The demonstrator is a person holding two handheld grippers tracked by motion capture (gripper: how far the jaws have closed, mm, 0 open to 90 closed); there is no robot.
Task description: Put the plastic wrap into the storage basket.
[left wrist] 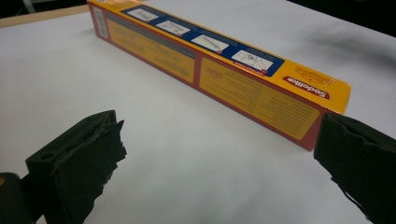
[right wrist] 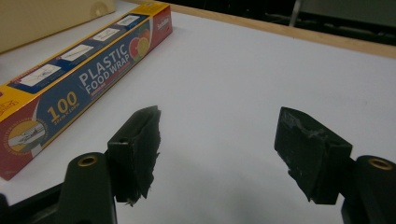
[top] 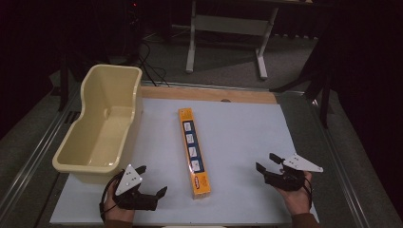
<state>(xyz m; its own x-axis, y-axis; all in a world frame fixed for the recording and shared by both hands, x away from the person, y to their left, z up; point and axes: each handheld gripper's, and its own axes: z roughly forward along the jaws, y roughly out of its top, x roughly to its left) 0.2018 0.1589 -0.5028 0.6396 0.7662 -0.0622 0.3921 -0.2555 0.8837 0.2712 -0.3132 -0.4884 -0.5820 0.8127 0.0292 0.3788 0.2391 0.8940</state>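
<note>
Near the front edge of the worktop [top: 247,123] the left gripper [top: 151,183] hangs released, jaws spread with nothing between them, its right jaw close beside the near end of the plastic wrap box [top: 194,151]. The right gripper [top: 266,161], toward the front right corner, is likewise released and well apart from the box. The box is long and slim, orange-yellow with a blue panel, lying flat mid-worktop, running front to back. A cream plastic tub [top: 102,126] sits along the left edge, nothing between.
</note>
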